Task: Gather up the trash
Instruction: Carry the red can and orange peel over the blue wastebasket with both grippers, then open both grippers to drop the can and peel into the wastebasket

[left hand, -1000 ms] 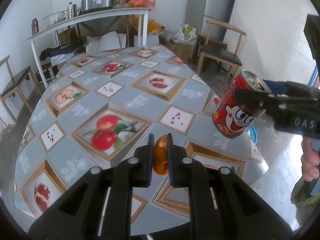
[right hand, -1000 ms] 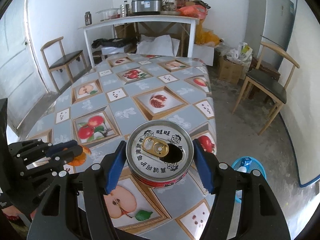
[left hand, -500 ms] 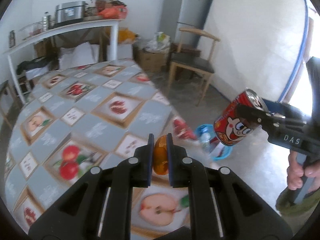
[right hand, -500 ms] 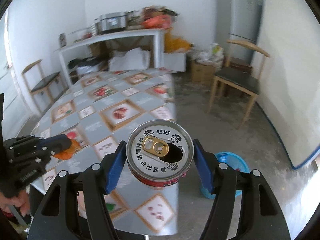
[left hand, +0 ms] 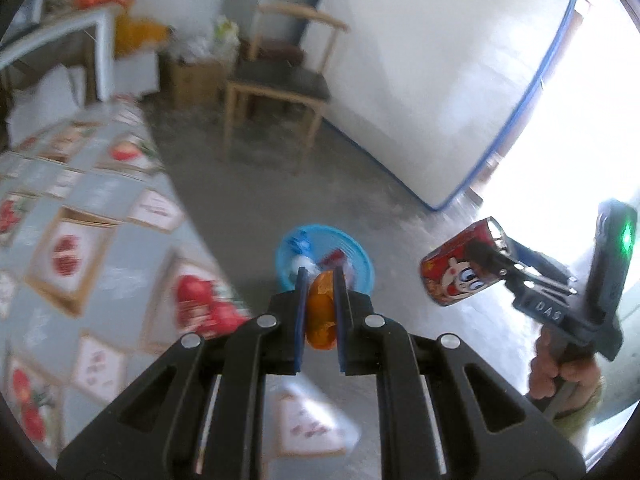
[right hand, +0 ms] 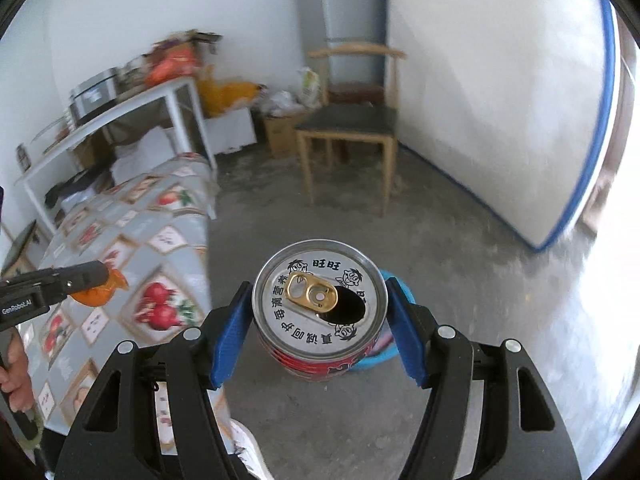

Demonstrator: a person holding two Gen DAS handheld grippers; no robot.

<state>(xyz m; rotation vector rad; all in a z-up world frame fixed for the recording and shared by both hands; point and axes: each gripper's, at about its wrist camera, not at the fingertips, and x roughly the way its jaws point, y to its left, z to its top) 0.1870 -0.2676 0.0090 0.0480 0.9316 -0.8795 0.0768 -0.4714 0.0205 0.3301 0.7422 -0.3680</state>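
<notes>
Two pairs of tongs carry rubbish toward one small round blue plastic bin (left hand: 362, 264) on the grey concrete floor beside the desk (left hand: 100, 208) with its fruit-patterned cloth. The left tongs (left hand: 320, 312), nearly closed, pinch a crumpled orange scrap, perhaps peel or wrapper (left hand: 320, 314), and in their own view the bin lies straight ahead and below the tips, already holding a bottle and other litter. The right tongs (right hand: 320, 320), spread wide, clamp an opened red drink can printed with a cartoon face (right hand: 320, 300) by its sides. The can's long axis runs along the tongs, its open end toward the camera; its body hides most of the bin (right hand: 404, 292), so only blue rim shows behind it. By this reading both loads sit near the drop point, the left more squarely lined up over it.
</notes>
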